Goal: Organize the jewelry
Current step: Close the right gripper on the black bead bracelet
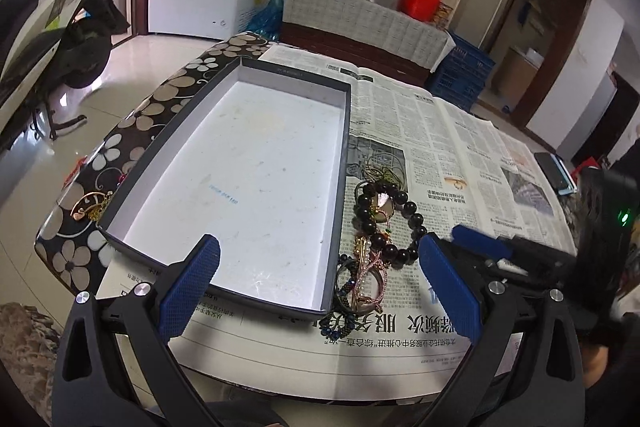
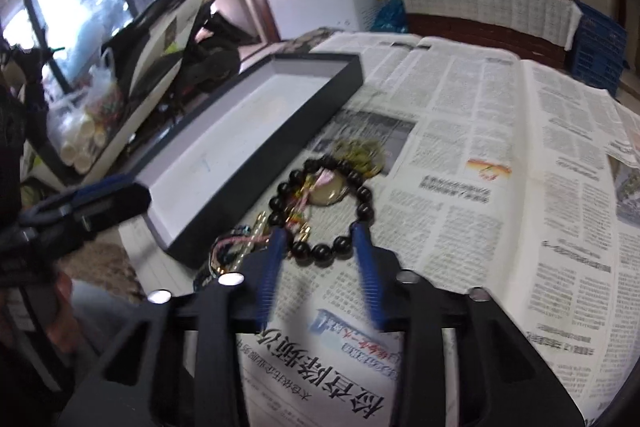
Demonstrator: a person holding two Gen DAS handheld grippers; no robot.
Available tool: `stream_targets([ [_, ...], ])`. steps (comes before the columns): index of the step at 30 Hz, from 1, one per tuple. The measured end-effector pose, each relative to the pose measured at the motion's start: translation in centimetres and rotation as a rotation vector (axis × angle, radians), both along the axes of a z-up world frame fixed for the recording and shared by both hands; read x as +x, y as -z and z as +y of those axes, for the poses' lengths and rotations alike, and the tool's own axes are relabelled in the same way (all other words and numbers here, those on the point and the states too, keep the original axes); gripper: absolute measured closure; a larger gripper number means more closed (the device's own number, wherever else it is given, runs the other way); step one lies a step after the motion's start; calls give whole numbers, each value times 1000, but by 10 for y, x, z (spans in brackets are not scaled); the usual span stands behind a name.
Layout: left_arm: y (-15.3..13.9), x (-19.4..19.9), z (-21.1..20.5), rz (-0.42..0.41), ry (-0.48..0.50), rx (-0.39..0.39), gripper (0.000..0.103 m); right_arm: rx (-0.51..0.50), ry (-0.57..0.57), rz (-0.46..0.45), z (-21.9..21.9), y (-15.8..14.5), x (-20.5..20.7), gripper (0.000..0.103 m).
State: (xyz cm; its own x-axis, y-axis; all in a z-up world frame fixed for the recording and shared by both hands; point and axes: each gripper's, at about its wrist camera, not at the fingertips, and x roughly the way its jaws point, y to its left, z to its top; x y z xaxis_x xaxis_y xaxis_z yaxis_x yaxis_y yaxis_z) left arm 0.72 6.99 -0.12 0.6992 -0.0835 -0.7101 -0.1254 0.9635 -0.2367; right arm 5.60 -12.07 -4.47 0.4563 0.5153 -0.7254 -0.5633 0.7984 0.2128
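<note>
One gold brooch (image 1: pixel 90 207) lies on the flowered surface (image 1: pixel 160 99), just left of one empty box (image 1: pixel 248 179). The box stands on spread newspaper (image 1: pixel 440 131). Just right of the box lies one pile of jewelry: one bracelet of dark beads (image 2: pixel 324 203), one pink and gold chain tangle (image 1: pixel 366 279) and one green cord piece (image 1: pixel 386 167).

The left gripper (image 1: pixel 320 267) has its fingers (image 1: pixel 192 287) spread wide and holds nothing. The right gripper (image 2: pixel 320 239) has its fingers (image 2: pixel 366 259) partly closed around the near side of the bracelet; I cannot tell if they press it.
</note>
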Motion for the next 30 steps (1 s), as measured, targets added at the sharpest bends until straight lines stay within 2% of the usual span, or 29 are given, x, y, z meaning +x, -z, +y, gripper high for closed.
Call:
stream_targets([
  [7,0,0,0,0,1,-2,5,-80,-124,-57,28,4,-8,67],
  [13,-1,1,4,-10,-1,0,5,-219,-190,-96,50,19,-4,68],
  [15,-6,-1,11,-76,-1,-39,5,-246,-202,-101,53,21,-4,68],
  [16,-9,-5,15,-137,2,-75,5,-250,-212,-100,53,22,-4,72],
  [17,-12,-7,18,-180,13,-95,5,-256,-221,-97,54,23,-5,84],
  [19,-14,-7,19,-208,13,-82,5,-274,-233,-115,57,24,-7,85],
  [23,-11,1,9,-159,57,-27,5,-245,-234,-122,54,19,-9,88],
  [26,-9,2,2,-119,116,-40,5,-163,-202,-113,44,8,-6,88],
  [28,-9,1,-2,-120,134,-25,5,-104,-170,-109,35,0,-4,88],
  [30,-10,-2,-8,-135,174,-18,9,-57,-140,-101,25,-6,0,88],
])
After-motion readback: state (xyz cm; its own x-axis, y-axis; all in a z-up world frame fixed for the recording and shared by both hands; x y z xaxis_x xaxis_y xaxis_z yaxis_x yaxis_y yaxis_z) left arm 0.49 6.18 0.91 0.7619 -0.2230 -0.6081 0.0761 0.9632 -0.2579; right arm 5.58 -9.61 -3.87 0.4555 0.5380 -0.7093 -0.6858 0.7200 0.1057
